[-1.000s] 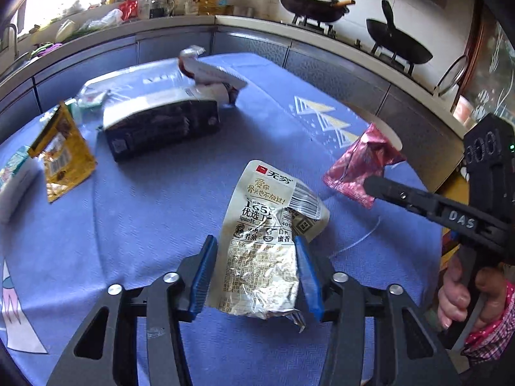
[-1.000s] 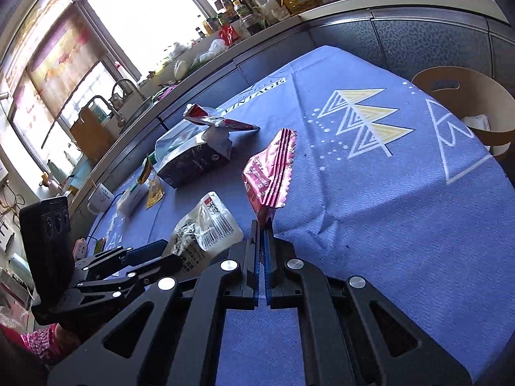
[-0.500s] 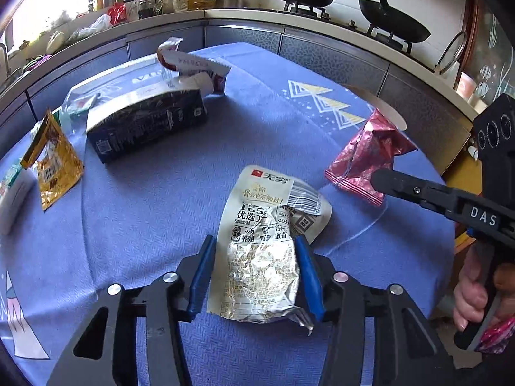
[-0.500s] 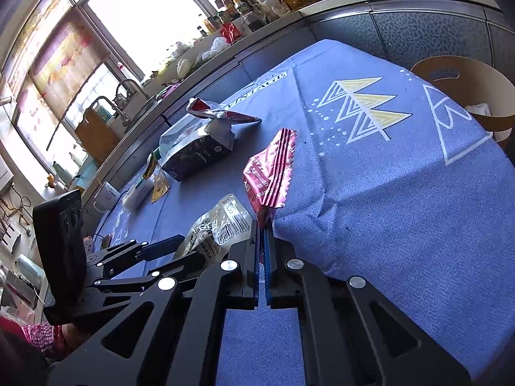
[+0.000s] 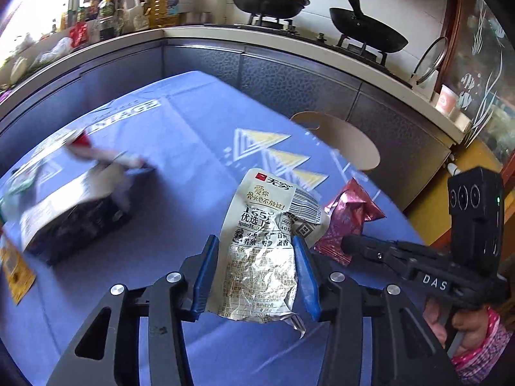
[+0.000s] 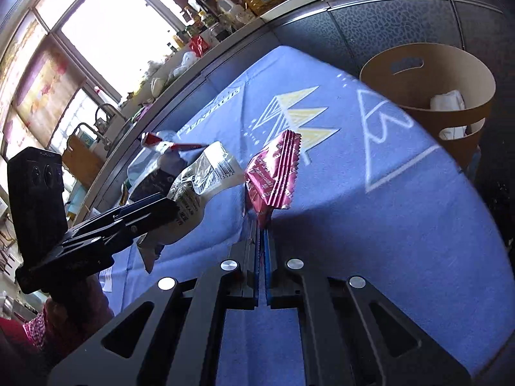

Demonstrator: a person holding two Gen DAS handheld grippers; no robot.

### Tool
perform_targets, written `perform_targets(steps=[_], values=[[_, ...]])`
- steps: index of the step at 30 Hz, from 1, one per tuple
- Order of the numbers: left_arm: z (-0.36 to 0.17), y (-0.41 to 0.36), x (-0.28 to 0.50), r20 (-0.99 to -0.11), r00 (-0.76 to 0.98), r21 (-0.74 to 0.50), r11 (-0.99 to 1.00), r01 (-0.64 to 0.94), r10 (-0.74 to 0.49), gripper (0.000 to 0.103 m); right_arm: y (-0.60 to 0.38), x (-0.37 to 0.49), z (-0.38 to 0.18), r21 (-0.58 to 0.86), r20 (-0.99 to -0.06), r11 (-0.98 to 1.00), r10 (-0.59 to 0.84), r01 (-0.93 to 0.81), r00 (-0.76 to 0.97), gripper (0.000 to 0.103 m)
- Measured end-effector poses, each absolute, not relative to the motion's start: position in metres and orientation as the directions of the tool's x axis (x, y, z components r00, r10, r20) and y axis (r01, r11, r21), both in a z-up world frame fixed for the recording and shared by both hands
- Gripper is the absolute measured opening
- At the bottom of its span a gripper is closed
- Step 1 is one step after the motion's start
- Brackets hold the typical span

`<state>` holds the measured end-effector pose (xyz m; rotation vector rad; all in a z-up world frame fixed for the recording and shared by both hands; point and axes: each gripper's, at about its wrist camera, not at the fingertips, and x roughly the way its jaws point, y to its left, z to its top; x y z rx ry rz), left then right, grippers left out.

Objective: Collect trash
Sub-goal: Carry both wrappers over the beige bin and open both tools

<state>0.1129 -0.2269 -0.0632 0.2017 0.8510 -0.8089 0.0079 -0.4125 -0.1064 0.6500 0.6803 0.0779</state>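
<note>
Left wrist view: blue-clothed table [image 5: 180, 148] is filling the frame, with a kitchen counter and two woks [image 5: 363, 29] behind it. Your left gripper [image 5: 256, 278] is grasping the silver snack bag [image 5: 264, 241], blue pads pressing on both its sides, long axis running straight away from you. Beyond the table's far edge the tan bin [image 5: 347, 141] is showing only its rim, ahead and slightly right of the bag. Your right gripper [image 5: 351, 241] is reaching in from the right, clenching the pink wrapper [image 5: 351, 212] just beside the silver bag. A dark carton [image 5: 74, 222] and a yellow sachet [image 5: 14, 273] are lying toward the left edge, blurred, well clear of the path.

Right wrist view: tablecloth is again carrying the scene, windows glaring at upper left. Your right gripper [image 6: 261, 225] is pinching the pink wrapper [image 6: 273, 177] by its lower end, the wrapper standing upright above the closed fingers. The tan bin [image 6: 428, 64] is standing off the table's far right corner, ahead and to the right, some white trash already inside. Nothing is lying between wrapper and bin; judged from this, your right hand is the nearer one. Your left gripper [image 6: 154, 209] is holding the silver snack bag [image 6: 199, 180] alongside, to the left.
</note>
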Motion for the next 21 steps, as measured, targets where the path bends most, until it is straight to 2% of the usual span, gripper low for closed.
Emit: perform_targets(steps=[8, 12, 17, 19, 20, 21], values=[[-0.040, -0.338, 0.163, -0.708, 0.309, -0.200, 0.600, 0.774, -0.635, 0.047, -0.515, 0.015, -0.069, 0.551, -0.479, 0.793, 0.048, 0.258, 0.877, 0.002], [-0.046, -0.398, 0.186, -0.725, 0.259, -0.225, 0.575, 0.787, -0.638, 0.047, -0.555, 0.032, -0.072, 0.535, -0.506, 0.783, -0.002, 0.316, 0.863, 0.002], [-0.065, -0.452, 0.200, -0.754, 0.251, -0.201, 0.577, 0.792, -0.607, 0.050, -0.583, 0.049, -0.090, 0.530, -0.556, 0.761, -0.022, 0.375, 0.831, 0.006], [-0.073, -0.464, 0.205, -0.764, 0.252, -0.196, 0.585, 0.787, -0.594, 0.052, -0.588, 0.054, -0.097, 0.532, -0.570, 0.751, -0.023, 0.390, 0.821, 0.017], [-0.077, -0.467, 0.207, -0.770, 0.253, -0.192, 0.592, 0.783, -0.585, 0.053, -0.590, 0.055, -0.098, 0.529, -0.576, 0.747, -0.033, 0.403, 0.817, 0.030], [-0.079, -0.471, 0.209, -0.780, 0.255, -0.186, 0.601, 0.778, -0.572, 0.054, -0.592, 0.055, -0.098, 0.530, -0.574, 0.741, -0.045, 0.412, 0.818, 0.035]])
